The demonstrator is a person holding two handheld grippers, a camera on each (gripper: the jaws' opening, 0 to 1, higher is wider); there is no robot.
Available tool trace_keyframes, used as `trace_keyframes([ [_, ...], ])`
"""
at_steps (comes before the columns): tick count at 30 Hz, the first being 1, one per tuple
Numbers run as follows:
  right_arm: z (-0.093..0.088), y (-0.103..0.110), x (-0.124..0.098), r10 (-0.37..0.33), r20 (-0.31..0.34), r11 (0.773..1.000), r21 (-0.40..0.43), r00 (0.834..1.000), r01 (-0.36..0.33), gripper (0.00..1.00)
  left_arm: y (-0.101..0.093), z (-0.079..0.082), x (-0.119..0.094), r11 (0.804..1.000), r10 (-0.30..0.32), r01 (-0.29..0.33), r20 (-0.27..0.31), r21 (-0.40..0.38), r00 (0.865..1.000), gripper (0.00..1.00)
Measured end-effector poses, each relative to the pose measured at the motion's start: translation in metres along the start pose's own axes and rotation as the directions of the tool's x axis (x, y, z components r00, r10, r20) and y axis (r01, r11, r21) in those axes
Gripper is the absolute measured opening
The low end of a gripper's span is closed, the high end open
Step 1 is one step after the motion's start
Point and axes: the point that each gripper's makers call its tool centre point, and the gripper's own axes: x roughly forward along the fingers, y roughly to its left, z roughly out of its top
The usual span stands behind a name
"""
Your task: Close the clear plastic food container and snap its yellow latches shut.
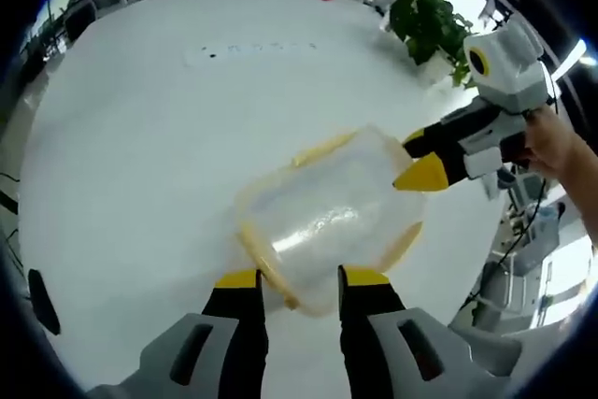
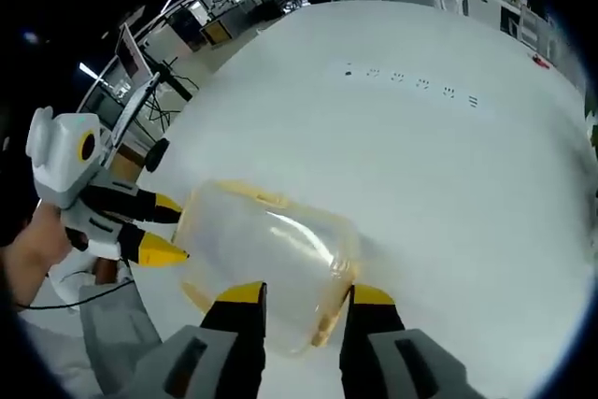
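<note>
Fingers (image 1: pixel 238 279) flank clear container (image 1: pixel 327 212) with yellow latches (image 1: pixel 322 149).

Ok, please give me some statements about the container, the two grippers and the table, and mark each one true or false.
1. The clear container lies on a white table. True.
2. The container's latches are red. False: they are yellow.
3. Both the left gripper and the right gripper have their tips at the container, from opposite ends. True.
4. The container is full of food. False: it looks empty.
5. A green plant stands at the table's far edge. True.
</note>
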Motion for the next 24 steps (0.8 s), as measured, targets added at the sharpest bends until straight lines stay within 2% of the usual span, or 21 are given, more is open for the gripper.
trace_keyframes([
  [11,-0.007,0.006,-0.002,-0.014,-0.029,0.999,0.039,0.999,0.015,0.29,-0.001,0.001,-0.006,1.000,-0.017,0.017,0.002,0.014,1.000,0.28],
  [19,-0.019,0.018,-0.001,-0.053,-0.001,0.990,0.131,0.999,0.053,0.29,0.004,0.002,-0.011,0.999,-0.031,0.032,-0.023,0.038,0.999,0.28],
  [24,-0.021,0.020,-0.002,-0.072,0.018,0.985,0.158,0.997,0.068,0.30,0.006,0.002,-0.014,0.998,-0.034,0.035,-0.023,0.047,0.999,0.28],
])
